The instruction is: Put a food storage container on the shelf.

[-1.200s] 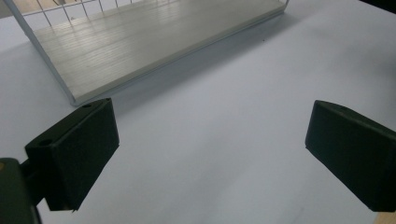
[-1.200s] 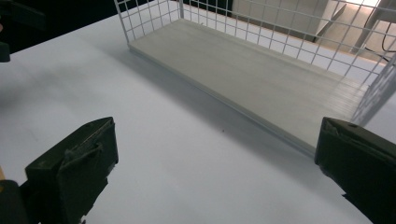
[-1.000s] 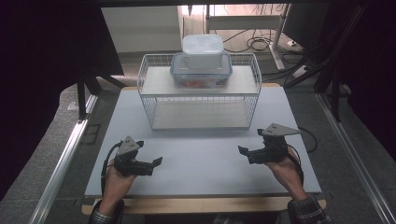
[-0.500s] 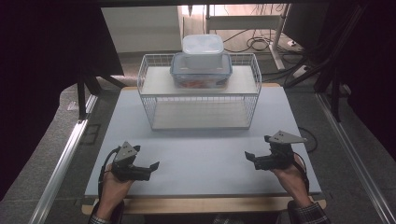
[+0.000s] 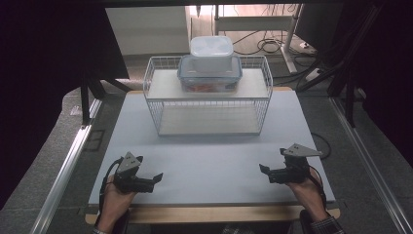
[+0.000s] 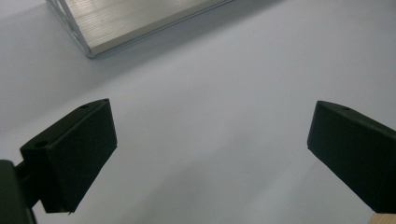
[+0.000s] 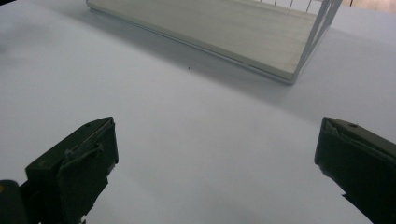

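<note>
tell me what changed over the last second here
Both hands drew back toward the person's edge of the table: the left hand-held gripper and the right hand-held gripper now sit nearer that edge, jaws open, holding nothing. The wire rack and the two stacked containers on it stayed put.

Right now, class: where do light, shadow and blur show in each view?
High view: dark surroundings, bright table, soft shadow before the wire rack. Left gripper view: near fingers blurred. Right gripper view: rack casts a soft shadow.
</note>
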Demonstrator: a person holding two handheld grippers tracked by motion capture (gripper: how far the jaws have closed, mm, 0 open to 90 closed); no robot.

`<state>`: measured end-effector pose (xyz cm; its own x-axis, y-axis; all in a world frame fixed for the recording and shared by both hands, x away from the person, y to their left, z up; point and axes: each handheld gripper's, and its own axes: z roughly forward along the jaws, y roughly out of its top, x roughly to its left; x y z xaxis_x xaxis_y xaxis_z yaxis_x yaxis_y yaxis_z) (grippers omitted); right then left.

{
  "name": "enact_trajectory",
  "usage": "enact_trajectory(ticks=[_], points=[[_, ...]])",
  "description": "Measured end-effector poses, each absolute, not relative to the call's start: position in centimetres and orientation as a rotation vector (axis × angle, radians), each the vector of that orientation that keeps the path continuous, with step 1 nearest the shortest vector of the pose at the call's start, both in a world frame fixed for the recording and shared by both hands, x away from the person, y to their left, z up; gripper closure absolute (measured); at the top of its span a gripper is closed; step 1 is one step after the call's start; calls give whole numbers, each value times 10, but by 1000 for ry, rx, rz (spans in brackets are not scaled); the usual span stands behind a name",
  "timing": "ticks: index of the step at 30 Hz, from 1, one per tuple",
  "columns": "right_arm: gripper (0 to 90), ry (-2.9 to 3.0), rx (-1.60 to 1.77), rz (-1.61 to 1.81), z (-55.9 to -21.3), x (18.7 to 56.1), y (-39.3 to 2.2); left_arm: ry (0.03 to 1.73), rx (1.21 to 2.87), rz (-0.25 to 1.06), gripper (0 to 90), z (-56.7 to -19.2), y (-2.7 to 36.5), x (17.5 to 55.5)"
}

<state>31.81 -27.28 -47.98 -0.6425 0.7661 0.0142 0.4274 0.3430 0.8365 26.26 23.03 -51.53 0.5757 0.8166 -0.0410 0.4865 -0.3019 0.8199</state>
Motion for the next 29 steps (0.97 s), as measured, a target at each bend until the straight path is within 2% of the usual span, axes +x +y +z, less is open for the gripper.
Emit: enact_trajectory(ticks=[5, 14, 29], points=[[0, 2242, 1063, 1201, -485, 316, -276, 1059, 2002, 513, 14, -523, 233, 264], [0, 2280, 1084, 1166, -498, 316, -277, 1108, 2015, 473, 10, -534, 239, 270], [0, 2359, 1101, 1115, -512, 321, -275, 1146, 2010, 437, 10, -535, 241, 274]])
